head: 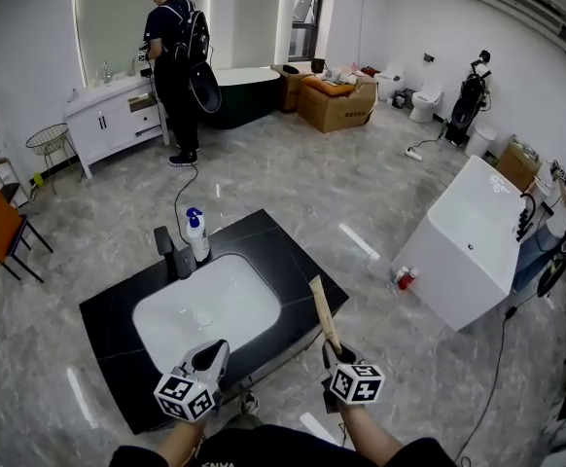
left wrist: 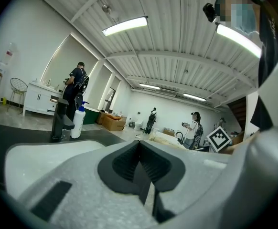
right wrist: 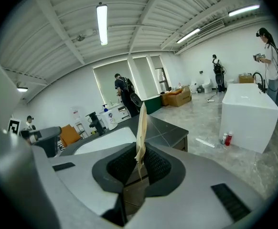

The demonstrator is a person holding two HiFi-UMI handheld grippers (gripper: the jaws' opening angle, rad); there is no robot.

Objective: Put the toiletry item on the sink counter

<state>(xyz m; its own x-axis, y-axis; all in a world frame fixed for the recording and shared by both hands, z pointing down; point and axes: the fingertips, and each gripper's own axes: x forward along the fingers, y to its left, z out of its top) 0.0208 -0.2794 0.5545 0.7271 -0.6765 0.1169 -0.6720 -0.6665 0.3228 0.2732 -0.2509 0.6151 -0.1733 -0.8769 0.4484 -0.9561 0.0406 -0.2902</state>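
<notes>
The right gripper pinches the lower end of the toiletry item, a thin, flat, tan strip. The strip stands out from between the jaws, with its long axis about in line with them and its free end pointing ahead and upward. The left gripper has its jaws pressed together with nothing between them, so the right hand is the one that can place the item. Just ahead of the right jaws and a little to their left lies the black sink counter, and its bare right part is the nearest free place. Further left is the white basin, which looks empty. Behind it stand the faucet and a pump bottle. Far beyond, an open cardboard box holds things I cannot identify.
</notes>
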